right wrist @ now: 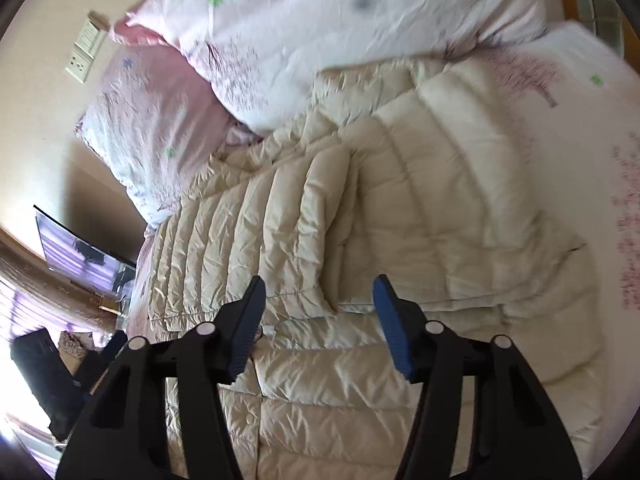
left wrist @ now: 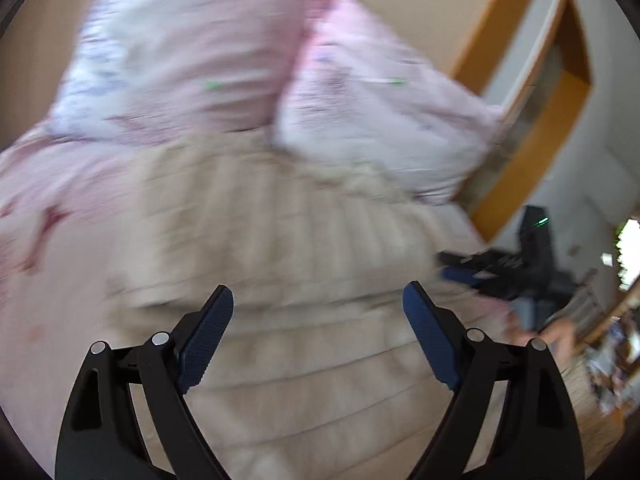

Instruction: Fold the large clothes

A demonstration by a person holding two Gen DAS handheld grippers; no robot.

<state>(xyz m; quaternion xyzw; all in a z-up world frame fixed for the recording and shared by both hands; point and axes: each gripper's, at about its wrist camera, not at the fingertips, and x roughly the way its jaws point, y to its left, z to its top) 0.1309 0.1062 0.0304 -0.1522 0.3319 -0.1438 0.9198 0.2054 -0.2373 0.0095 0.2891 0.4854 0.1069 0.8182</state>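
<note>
A cream quilted puffer jacket (right wrist: pixel 360 208) lies spread on the bed, one sleeve (right wrist: pixel 256 216) folded across its body. It also shows, blurred, in the left wrist view (left wrist: pixel 288 264). My left gripper (left wrist: pixel 318 300) is open and empty, hovering above the jacket. My right gripper (right wrist: pixel 320 292) is open and empty, just above the jacket's front near its snap placket. The right gripper also shows at the right of the left wrist view (left wrist: pixel 520 276), and the left gripper at the lower left of the right wrist view (right wrist: pixel 60 376).
Two pink floral pillows (left wrist: pixel 192 52) (right wrist: pixel 152 120) lie at the head of the bed against a beige wall. A pink floral sheet (right wrist: pixel 580 128) covers the mattress. An orange-framed door (left wrist: pixel 532 92) stands at right. A dark screen (right wrist: pixel 80 252) sits beside the bed.
</note>
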